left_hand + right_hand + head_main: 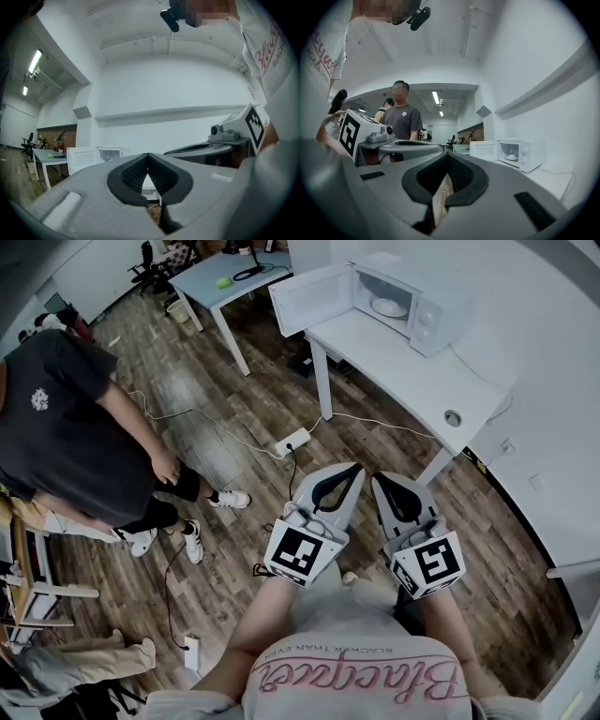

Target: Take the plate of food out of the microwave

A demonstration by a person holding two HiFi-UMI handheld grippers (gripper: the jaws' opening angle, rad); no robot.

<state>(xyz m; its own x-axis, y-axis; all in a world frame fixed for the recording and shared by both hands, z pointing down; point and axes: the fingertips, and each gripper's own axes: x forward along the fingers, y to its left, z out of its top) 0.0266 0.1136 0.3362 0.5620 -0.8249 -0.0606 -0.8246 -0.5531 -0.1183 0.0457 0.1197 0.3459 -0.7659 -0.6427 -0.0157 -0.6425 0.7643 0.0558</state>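
Note:
A white microwave (417, 298) stands at the far end of a white table (403, 367), its door (309, 298) swung wide to the left. Inside lies a white plate of food (388, 307), also seen in the right gripper view as the plate (512, 157) within the microwave (521, 153). Both grippers hover over the wooden floor, well short of the table. My left gripper (357, 466) is shut and empty, its tips meeting (148, 154). Beside it, my right gripper (377, 477) is likewise shut with nothing in it (448, 154). The left gripper view shows the microwave (110, 153) far off.
A person in a dark shirt (66, 427) stands on the left. A power strip (292, 442) and cables lie on the floor ahead. A blue table (225, 277) with a green ball stands at the back. A white wall runs along the right.

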